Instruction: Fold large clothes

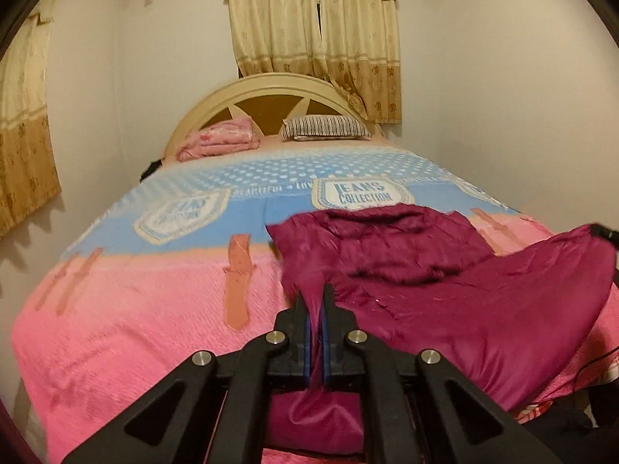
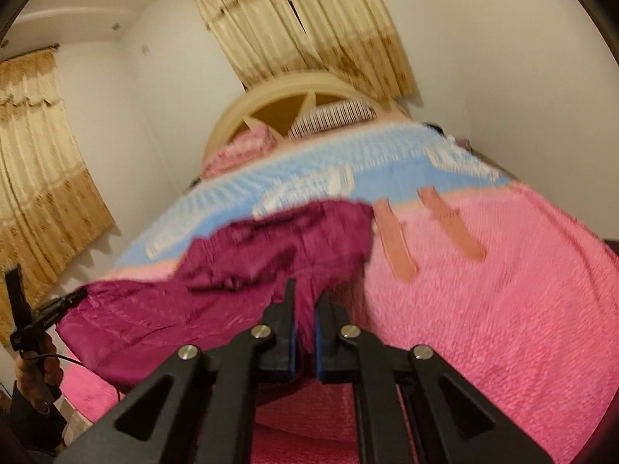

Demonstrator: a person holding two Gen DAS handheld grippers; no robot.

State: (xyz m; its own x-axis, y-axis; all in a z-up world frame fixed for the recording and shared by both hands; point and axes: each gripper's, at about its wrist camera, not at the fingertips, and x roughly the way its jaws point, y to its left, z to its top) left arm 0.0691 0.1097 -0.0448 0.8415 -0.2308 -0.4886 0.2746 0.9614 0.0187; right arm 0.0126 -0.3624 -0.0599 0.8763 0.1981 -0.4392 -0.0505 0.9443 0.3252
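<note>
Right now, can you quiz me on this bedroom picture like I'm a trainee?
1. True or false: the left gripper is shut on the maroon garment.
2. What lies by the headboard? A) striped pillow B) teddy bear C) lamp
3. Fill in: the bedspread badge reads "JEANS ____".

Key: 1 true; 2 A; 3 COLLECTION. The right gripper pinches the garment too.

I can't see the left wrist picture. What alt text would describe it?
A black two-finger gripper pinches a corner of a shiny maroon garment that lies on a bed with a pink and blue bedspread. At the far end are an arched headboard, a striped pillow and cream curtains.
</note>
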